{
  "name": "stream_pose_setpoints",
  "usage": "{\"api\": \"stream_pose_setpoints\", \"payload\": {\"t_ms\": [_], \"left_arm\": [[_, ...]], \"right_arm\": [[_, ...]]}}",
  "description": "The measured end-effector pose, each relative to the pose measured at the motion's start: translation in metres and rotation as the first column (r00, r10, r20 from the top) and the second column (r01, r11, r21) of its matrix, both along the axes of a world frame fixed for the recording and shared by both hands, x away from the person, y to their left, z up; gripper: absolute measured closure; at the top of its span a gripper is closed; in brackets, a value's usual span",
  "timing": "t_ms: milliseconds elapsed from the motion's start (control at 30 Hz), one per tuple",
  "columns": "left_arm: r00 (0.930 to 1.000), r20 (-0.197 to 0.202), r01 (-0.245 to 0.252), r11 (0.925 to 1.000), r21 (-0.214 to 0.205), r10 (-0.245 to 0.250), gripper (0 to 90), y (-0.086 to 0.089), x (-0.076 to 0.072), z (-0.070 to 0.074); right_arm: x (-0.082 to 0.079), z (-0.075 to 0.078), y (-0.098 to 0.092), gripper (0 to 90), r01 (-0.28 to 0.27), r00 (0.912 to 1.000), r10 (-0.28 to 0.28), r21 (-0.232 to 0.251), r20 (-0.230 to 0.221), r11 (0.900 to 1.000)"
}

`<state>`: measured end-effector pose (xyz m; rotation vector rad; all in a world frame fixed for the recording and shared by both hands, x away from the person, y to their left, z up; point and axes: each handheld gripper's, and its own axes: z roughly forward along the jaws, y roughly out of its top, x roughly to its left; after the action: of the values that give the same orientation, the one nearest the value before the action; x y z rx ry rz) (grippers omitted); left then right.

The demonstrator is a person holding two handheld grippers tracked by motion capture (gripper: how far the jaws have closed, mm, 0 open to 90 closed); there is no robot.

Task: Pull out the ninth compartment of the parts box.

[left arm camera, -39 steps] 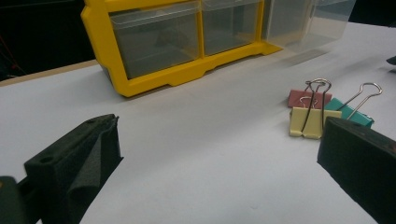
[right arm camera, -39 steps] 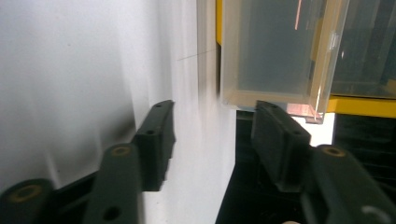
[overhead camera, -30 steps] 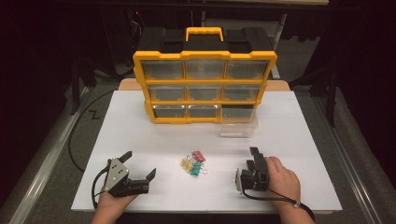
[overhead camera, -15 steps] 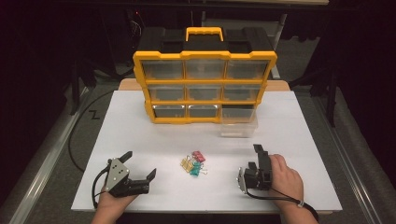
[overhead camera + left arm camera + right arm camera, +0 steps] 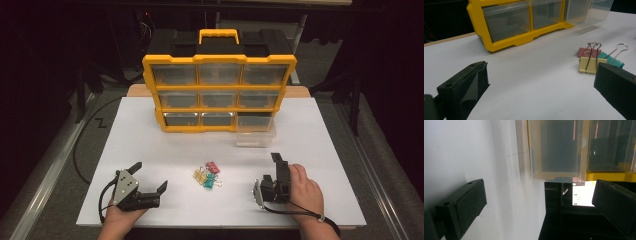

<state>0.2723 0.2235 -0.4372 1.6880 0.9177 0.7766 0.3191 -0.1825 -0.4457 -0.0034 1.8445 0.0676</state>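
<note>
At the lower left of the high view the left gripper (image 5: 149,185) rests on the white table (image 5: 150,135), held by a hand; its jaws stand spread with nothing between them, pointing toward the middle. In the left gripper view the same two black jaws frame bare table, with the clips just past the right-hand one.

In the middle, a little below centre, lies a small heap of binder clips (image 5: 207,176): a red one (image 5: 587,52), a pale yellow one (image 5: 591,65) and a teal one (image 5: 611,60), touching each other, wire handles sticking up and outward. I'd judge them light and stiff, with smooth painted bodies that could skid on the table. The flat sprung body offers the surest hold; the thin wire loops would likely pivot or slip out of the pads. Packed so close, taking one alone may nudge its neighbours.

Behind them, at upper centre, stands the yellow drawer cabinet (image 5: 220,92), and a clear drawer (image 5: 256,134) is pulled out at its lower right.

At the lower right the right gripper (image 5: 272,175) is turned on its side in the hand. Its jaws have just been opening and now stand wide, released, nothing between them, facing that clear drawer (image 5: 554,150).
</note>
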Motion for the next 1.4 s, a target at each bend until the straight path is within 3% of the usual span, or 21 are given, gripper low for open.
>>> {"api": "stream_pose_setpoints", "payload": {"t_ms": [100,333,467,533,567,633,667,800,833,900,967,1000,1100,1167,1233,1300,1333,1400], "left_arm": [[1.0000,0.002,0.001,1.0000,0.000,-0.001,0.7,0.000,0.000,0.000],[1.0000,0.006,-0.005,1.0000,0.004,0.005,0.7,0.000,0.001,-0.001],[0.9995,0.017,-0.027,0.9996,0.005,0.027,0.4,0.001,0.001,-0.001],[0.9995,0.004,-0.032,0.9995,0.007,0.032,0.3,0.002,0.002,-0.001],[0.9995,0.001,-0.031,0.9995,0.006,0.031,0.3,0.002,0.002,-0.001],[0.9995,-0.002,-0.031,0.9995,0.008,0.031,0.3,0.002,0.002,-0.001],[0.9995,-0.004,-0.030,0.9995,0.011,0.030,0.3,0.002,0.002,-0.001],[0.9997,-0.011,-0.021,0.9997,0.014,0.021,0.3,0.000,0.003,-0.002],[0.9997,-0.013,-0.020,0.9997,0.017,0.021,0.3,0.000,0.003,-0.002],[0.9996,-0.017,-0.020,0.9997,0.014,0.021,0.3,0.000,0.003,-0.002],[0.9995,-0.018,-0.024,0.9997,0.011,0.024,0.3,0.000,0.003,-0.002],[0.9995,-0.019,-0.025,0.9996,0.009,0.025,0.3,0.000,0.003,-0.002],[0.9994,-0.022,-0.027,0.9996,0.010,0.027,0.3,0.000,0.003,-0.002],[0.9993,-0.024,-0.027,0.9996,0.007,0.027,0.3,0.000,0.003,-0.002],[0.9993,-0.025,-0.029,0.9996,0.006,0.029,0.3,0.000,0.003,-0.002],[0.9992,-0.029,-0.028,0.9996,0.007,0.028,0.3,0.000,0.004,-0.003],[0.9991,-0.031,-0.028,0.9996,0.007,0.029,0.3,0.000,0.004,-0.003],[0.9992,-0.028,-0.027,0.9996,0.005,0.028,0.3,0.000,0.004,-0.003]], "right_arm": [[0.001,0.001,-0.001,0.5,-0.006,1.0000,0.006,0.009,-0.003,0.9999],[0.001,0.004,-0.004,0.5,0.033,0.9983,-0.026,0.127,-0.053,0.9913],[0.001,0.007,-0.007,0.5,0.064,0.9950,-0.044,0.238,-0.090,0.9692],[0.002,0.008,-0.009,0.6,0.085,0.9919,-0.051,0.303,-0.116,0.9492],[0.003,0.009,-0.010,0.6,0.090,0.9900,-0.051,0.317,-0.131,0.9443],[0.004,0.011,-0.013,0.6,0.130,0.9807,-0.058,0.402,-0.187,0.9063],[0.004,0.011,-0.014,0.6,0.146,0.9792,-0.068,0.435,-0.191,0.8883],[0.005,0.014,-0.017,0.6,0.174,0.9747,-0.073,0.516,-0.211,0.8387],[0.006,0.013,-0.018,0.5,0.185,0.9724,-0.072,0.543,-0.222,0.8194],[0.008,0.013,-0.020,0.6,0.205,0.9667,-0.072,0.577,-0.245,0.7905],[0.009,0.013,-0.021,0.6,0.230,0.9584,-0.066,0.615,-0.278,0.7547],[0.010,0.012,-0.022,0.6,0.246,0.9530,-0.061,0.641,-0.297,0.7274],[0.012,0.012,-0.025,0.6,0.275,0.9415,-0.041,0.692,-0.335,0.6677],[0.013,0.012,-0.027,0.6,0.296,0.9337,-0.036,0.711,-0.356,0.6375],[0.015,0.011,-0.029,0.5,0.316,0.9231,-0.016,0.736,-0.384,0.5991],[0.015,0.010,-0.030,0.5,0.327,0.9162,0.004,0.753,-0.401,0.5709],[0.016,0.010,-0.030,0.5,0.337,0.9080,0.024,0.764,-0.418,0.5504],[0.017,0.010,-0.030,0.5,0.344,0.9033,0.034,0.770,-0.428,0.5376]]}}
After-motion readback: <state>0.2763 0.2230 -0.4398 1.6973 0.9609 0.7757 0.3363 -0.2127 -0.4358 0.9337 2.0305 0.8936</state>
